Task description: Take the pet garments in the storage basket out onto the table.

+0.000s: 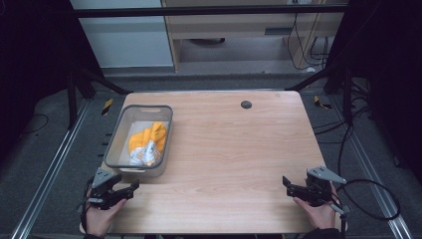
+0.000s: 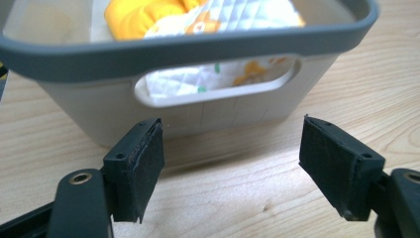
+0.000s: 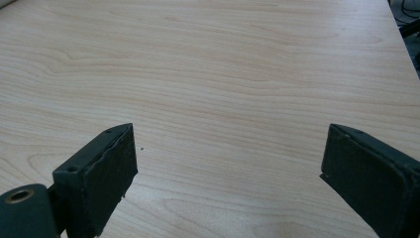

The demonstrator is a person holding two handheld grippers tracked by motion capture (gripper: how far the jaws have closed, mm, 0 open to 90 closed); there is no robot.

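Note:
A grey plastic bin (image 1: pixel 115 149) stands on the left side of the wooden table, with an orange cloth (image 1: pixel 149 137) and a white quilted printed cloth (image 1: pixel 143 155) bundled inside. My left gripper (image 1: pixel 133 187) rests at the table's front left corner, just in front of the bin, open and holding nothing. In the left gripper view the bin's near wall (image 2: pixel 89 106) with its handle slot fills the space ahead of my left gripper (image 2: pixel 230 148), and the white cloth (image 2: pixel 198 82) shows through the slot. My right gripper (image 1: pixel 286 184) sits at the front right, open over bare wood (image 3: pixel 228 89).
A small dark round hole (image 1: pixel 246 104) marks the table's far edge. Bare tabletop (image 1: pixel 234 149) spreads between the bin and my right gripper. Cables (image 1: pixel 368 199) trail off the table's right side. Metal frame rails run along the floor on both sides.

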